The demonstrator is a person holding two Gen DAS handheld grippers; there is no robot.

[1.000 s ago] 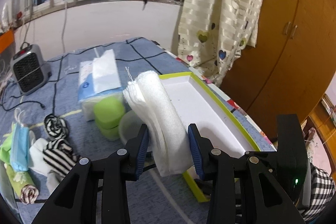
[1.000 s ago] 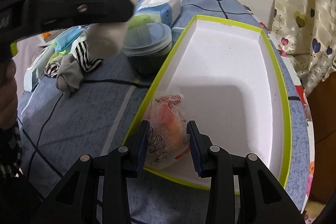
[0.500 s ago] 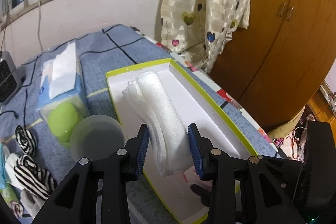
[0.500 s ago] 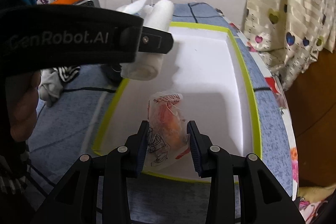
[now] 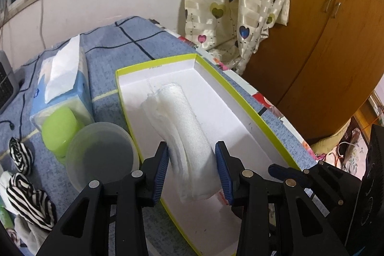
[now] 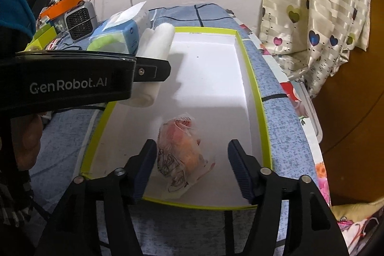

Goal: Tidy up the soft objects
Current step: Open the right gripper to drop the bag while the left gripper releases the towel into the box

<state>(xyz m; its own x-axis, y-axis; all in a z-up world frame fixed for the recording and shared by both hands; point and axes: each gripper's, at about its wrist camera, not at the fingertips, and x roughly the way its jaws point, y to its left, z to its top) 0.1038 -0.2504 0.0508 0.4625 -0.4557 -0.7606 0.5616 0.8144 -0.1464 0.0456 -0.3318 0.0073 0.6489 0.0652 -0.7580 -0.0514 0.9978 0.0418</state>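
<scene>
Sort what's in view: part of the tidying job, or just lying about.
Job:
white rolled towel, clamped in left gripper
plastic pouch, released by right gripper
green-rimmed box
striped socks

Lying about:
tissue pack
heater
plastic tub

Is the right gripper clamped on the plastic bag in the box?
No, the right gripper has just opened its jaws, and the plastic bag lies loose on the box floor between them.

"GenRobot.AI" stands in pale letters on the left tongs' [image 6: 153, 71] black housing
</scene>
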